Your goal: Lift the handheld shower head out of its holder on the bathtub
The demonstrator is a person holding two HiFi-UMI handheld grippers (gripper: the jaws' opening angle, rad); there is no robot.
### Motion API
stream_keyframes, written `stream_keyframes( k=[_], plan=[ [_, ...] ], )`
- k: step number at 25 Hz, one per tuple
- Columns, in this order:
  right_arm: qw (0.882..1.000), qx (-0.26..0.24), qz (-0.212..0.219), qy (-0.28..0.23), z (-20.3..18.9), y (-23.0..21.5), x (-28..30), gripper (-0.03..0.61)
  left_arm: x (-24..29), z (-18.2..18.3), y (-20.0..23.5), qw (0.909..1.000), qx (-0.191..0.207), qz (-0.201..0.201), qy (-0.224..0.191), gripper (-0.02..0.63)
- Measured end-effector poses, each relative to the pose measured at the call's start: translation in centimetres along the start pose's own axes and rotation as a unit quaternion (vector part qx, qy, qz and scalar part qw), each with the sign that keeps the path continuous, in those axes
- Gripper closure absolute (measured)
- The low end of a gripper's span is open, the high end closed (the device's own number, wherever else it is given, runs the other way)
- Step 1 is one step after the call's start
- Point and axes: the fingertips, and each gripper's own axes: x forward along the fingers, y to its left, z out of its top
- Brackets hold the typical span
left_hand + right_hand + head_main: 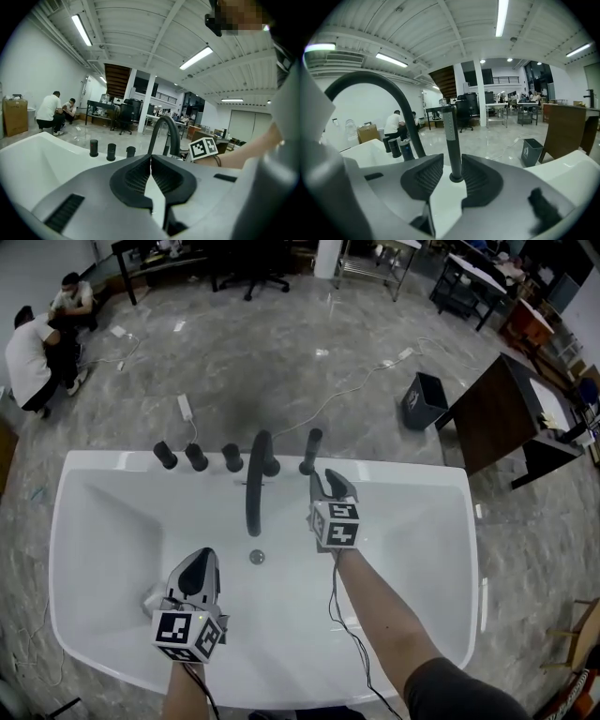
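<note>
The handheld shower head [312,451] is a slim black wand standing upright in its holder on the white bathtub's [112,470] back rim, right of the curved black spout [255,486]. My right gripper [328,482] is at the wand. In the right gripper view the shower head [451,136] stands between the jaws. The right pad [480,176] lies almost against it, and a thin sliver of light shows on the left side. My left gripper [199,570] hangs over the tub basin with its jaws closed together and nothing between them, as the left gripper [150,176] view confirms.
Three black knobs [196,457] stand on the rim left of the spout. A drain [256,557] sits in the tub floor. Beyond the tub are a cable with a power strip [185,408], a black bin [424,401], a dark desk [502,413], and two people [37,343] crouching at the far left.
</note>
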Motion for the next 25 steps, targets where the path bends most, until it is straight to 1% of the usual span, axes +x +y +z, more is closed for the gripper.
stream_keyframes(
  k=[4,5,11,14,15,16,17,19,22,25],
  plan=[
    [1.000,0.000,0.010,0.008,-0.6,0.5,4.7,0.401,1.6,-0.7,1.8,0.9999,-0.015,0.009,-0.004,0.598],
    [1.000,-0.001,0.008,0.010,-0.6,0.6,5.6,0.393,1.9,-0.9,2.1,0.9998,-0.016,0.011,-0.004,0.598],
    [0.999,-0.022,-0.036,0.018,-0.3,-0.9,8.9,0.393,2.2,-1.4,3.2,0.9995,-0.022,0.018,-0.010,0.598],
    [0.998,-0.030,-0.041,0.024,0.0,-1.2,9.8,0.393,1.7,-1.3,3.7,0.9987,-0.029,0.032,-0.026,0.598],
    [0.998,-0.037,-0.036,0.029,0.0,-1.0,10.0,0.397,1.6,-1.3,3.9,0.9984,-0.032,0.037,-0.029,0.598],
    [0.998,-0.044,-0.029,0.036,0.0,-0.8,10.0,0.426,1.5,-1.3,4.0,0.9982,-0.036,0.040,-0.029,0.598],
    [0.997,-0.054,-0.022,0.043,-0.1,-0.5,9.9,0.436,1.3,-1.4,4.1,0.9980,-0.039,0.041,-0.028,0.598],
    [0.996,-0.077,-0.010,0.052,-0.1,0.1,9.3,0.438,0.8,-1.3,4.3,0.9974,-0.044,0.049,-0.030,0.598],
    [0.994,-0.100,-0.004,0.033,1.5,0.7,7.3,0.440,-0.7,-0.4,4.3,0.9949,-0.059,0.067,-0.047,0.598],
    [0.994,-0.104,-0.004,0.008,4.1,1.0,4.5,0.440,-2.6,0.9,3.7,0.9936,-0.069,0.066,-0.061,0.598]
  ],
)
